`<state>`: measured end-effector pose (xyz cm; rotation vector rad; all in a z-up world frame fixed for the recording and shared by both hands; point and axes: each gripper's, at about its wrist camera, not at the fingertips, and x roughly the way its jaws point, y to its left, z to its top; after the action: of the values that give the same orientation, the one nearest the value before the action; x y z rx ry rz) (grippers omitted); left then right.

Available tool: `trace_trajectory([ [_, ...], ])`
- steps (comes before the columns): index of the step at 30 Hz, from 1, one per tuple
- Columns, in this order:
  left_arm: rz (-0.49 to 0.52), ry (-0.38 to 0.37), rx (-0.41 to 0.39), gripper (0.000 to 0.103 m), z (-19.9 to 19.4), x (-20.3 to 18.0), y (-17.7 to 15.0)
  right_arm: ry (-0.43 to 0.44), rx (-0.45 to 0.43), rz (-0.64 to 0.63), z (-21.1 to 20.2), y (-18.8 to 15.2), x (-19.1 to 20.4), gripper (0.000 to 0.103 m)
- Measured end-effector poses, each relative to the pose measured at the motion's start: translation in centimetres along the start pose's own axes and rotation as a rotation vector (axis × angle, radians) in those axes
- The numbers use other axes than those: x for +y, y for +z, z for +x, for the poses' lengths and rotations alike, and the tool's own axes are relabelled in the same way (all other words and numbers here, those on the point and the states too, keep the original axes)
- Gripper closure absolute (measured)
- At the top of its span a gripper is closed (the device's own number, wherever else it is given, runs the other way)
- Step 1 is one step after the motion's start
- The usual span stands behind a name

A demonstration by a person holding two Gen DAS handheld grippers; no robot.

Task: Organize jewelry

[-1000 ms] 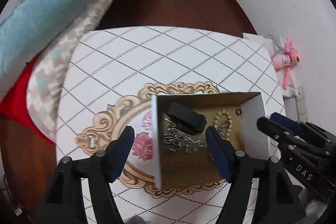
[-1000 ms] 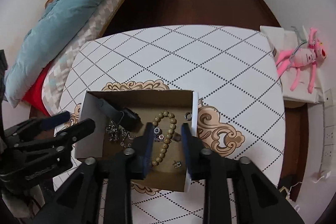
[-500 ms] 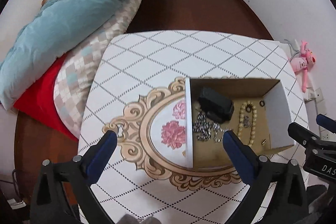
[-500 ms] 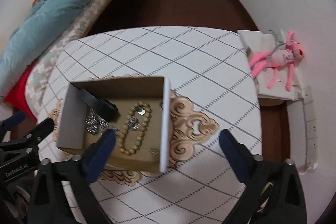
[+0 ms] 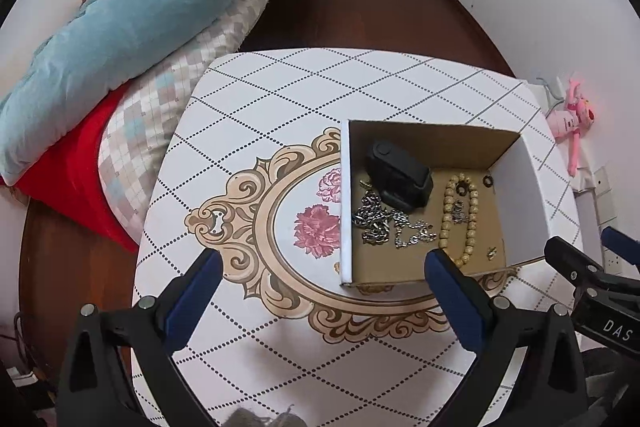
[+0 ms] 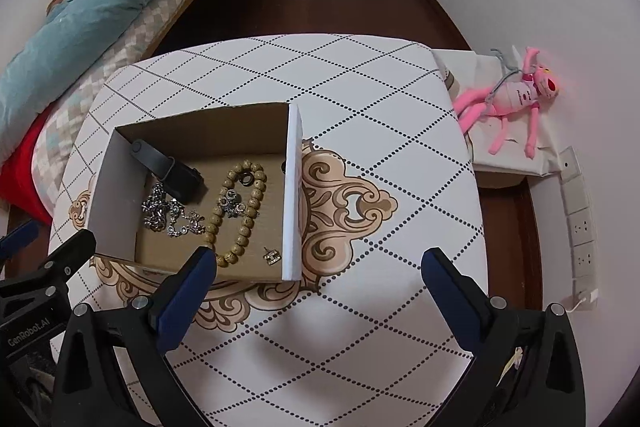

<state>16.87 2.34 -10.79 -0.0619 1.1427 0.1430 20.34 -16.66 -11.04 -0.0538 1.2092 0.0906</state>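
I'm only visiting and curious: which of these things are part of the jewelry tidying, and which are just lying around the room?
Part of the job:
cardboard box
bead bracelet
silver chains
black case
small earring

Just lying about:
pink plush toy
blue quilt
patterned table

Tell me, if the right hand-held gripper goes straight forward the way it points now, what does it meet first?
Probably the bare tabletop. The right hand-held gripper is open and aims at the patterned surface just right of the cardboard box; its left finger may graze the box's near corner. Depth is unclear.
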Motion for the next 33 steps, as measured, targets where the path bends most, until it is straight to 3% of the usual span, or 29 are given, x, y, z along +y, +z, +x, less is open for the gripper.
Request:
trace_trajectory([
  [10,0.005,-0.029,-0.069,0.000,-6.2,-0.5,-1.3,-0.005,-0.094,0.027,-6.6,-1.4,-0.7,0.000],
  [23,0.008,-0.058,-0.261,0.000,-19.3,-0.6,-3.5,-0.014,-0.316,0.033,-21.1,-5.4,-1.4,0.000],
  [33,-0.002,-0.072,-0.297,0.000,-24.3,-0.4,-5.6,-0.046,-0.436,0.020,-29.2,-8.7,-1.0,0.000],
])
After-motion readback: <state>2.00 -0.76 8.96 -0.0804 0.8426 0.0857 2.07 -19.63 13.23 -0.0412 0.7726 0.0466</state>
